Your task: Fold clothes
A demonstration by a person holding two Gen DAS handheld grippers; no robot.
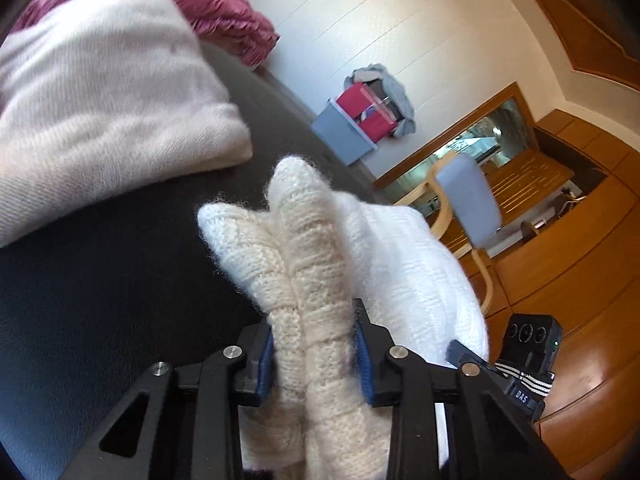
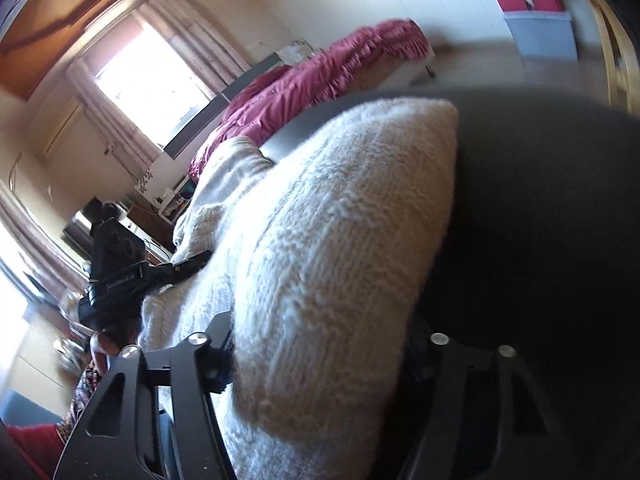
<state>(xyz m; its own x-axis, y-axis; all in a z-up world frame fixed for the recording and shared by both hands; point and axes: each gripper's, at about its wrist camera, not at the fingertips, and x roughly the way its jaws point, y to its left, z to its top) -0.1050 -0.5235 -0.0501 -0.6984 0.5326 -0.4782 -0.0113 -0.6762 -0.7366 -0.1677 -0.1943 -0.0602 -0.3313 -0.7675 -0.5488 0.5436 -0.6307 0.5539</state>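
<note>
Left hand-held gripper: its blue pads are pinching a bunched ridge of the cream knit sweater, two thick folds of fabric standing up between them. Right hand-held gripper: pressed onto a broad, thick fold of the same sweater, with the knit filling the whole gap between the fingers.

Location of the garment: it is held up off the dark tabletop, spanning from one gripper to the other. In the right wrist view, the left gripper appears at the far left of the sweater, gripping another part of it. A folded pale pink garment lies on the tabletop, far and to the left, apart from the sweater. A crimson bedspread lies beyond the tabletop.

Stage: both views are tilted and blurred, so the garment appears to be in motion. Whether it is being carried into a fold or lifted away cannot be settled.

Risks noted:
- The knit is bulky and fuzzy. A thick pinch may creep out of the pads under the garment's own weight.
- Uneven pull between the grippers would skew the fold or stretch the loose knit.
- A low swing could drag the hanging part across the tabletop and disturb the pink garment.
</note>
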